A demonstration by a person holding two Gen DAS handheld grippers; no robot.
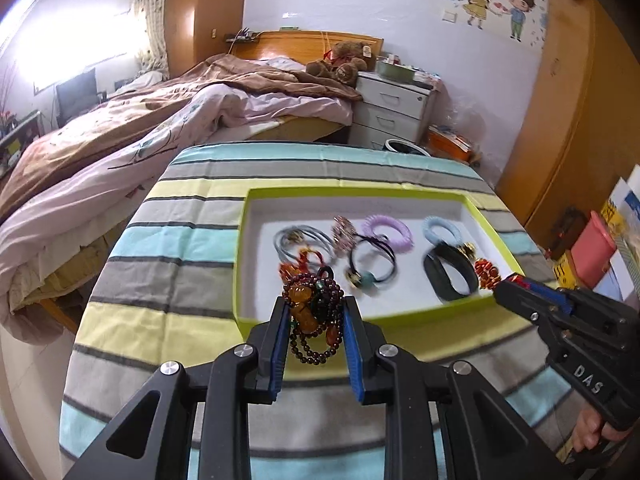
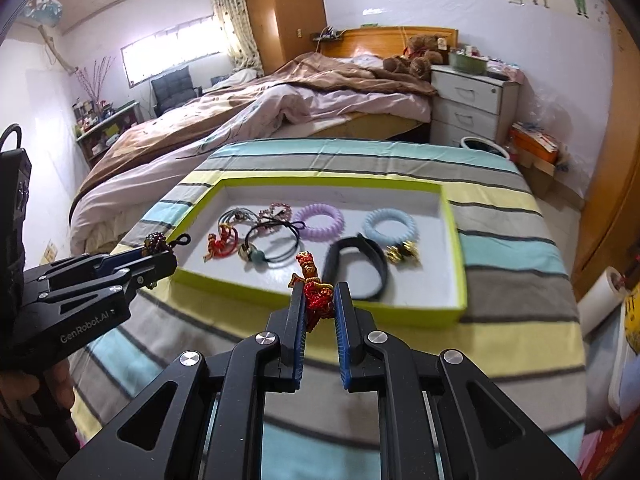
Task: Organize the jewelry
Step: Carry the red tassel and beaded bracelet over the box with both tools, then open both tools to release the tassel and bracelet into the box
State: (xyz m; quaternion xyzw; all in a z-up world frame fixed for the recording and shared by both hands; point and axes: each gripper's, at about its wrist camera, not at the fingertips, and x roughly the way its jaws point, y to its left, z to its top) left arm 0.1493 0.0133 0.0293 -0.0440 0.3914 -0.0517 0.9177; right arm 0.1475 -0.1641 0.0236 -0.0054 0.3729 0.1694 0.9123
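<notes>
Beads of the garnet bracelet hang limp in our closed left tongs before the tray; right tongs pinch the red knotted charm (light, floppy; grip bunched strands).

Beads: lower loops partly hidden between the left fingers.
Red knot: lower part hidden between the right fingers.
Tray items: blurred.
</notes>
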